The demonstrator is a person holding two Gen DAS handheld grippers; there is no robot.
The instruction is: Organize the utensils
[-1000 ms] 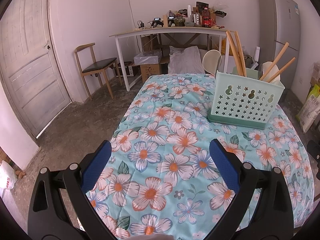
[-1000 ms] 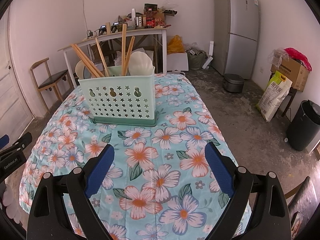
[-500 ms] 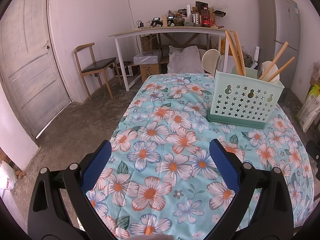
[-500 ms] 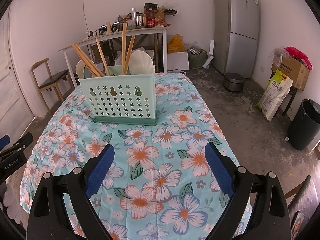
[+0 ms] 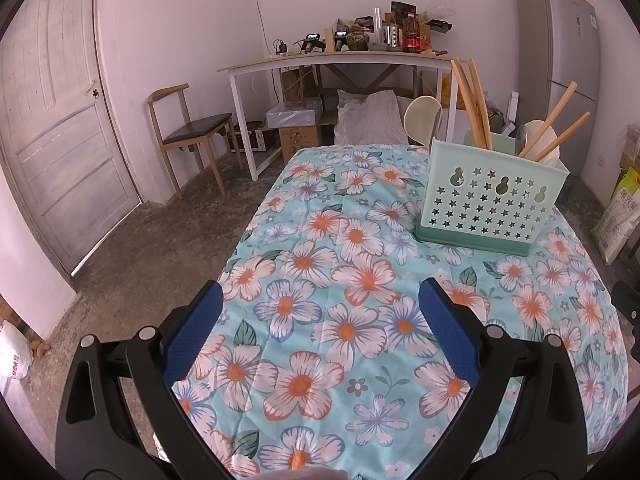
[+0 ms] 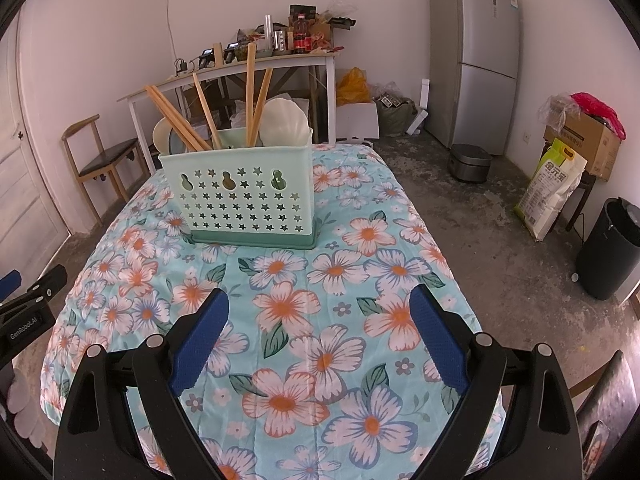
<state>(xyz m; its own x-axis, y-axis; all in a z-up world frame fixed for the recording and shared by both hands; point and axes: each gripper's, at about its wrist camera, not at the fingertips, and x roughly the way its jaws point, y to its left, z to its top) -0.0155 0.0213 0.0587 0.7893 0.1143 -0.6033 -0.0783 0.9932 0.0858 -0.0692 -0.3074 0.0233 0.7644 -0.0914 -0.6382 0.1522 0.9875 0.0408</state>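
Observation:
A mint green utensil basket (image 5: 490, 204) with star cut-outs stands upright on the floral tablecloth (image 5: 340, 280). It holds several wooden chopsticks (image 5: 472, 104) and pale spoons (image 5: 423, 118). It also shows in the right wrist view (image 6: 244, 196), with chopsticks (image 6: 252, 92) and a white spoon (image 6: 285, 122) sticking out. My left gripper (image 5: 320, 320) is open and empty, low over the near part of the cloth. My right gripper (image 6: 318, 320) is open and empty too, well short of the basket.
A white desk (image 5: 340, 64) with clutter stands at the far wall, a wooden chair (image 5: 188, 132) and a door (image 5: 52, 120) at the left. A grey fridge (image 6: 476, 56), a rice bag (image 6: 552, 192) and a black bin (image 6: 612, 252) are at the right.
Both views have shifted only slightly; the basket sits a little lower in the frames. Both grippers stay open and empty.

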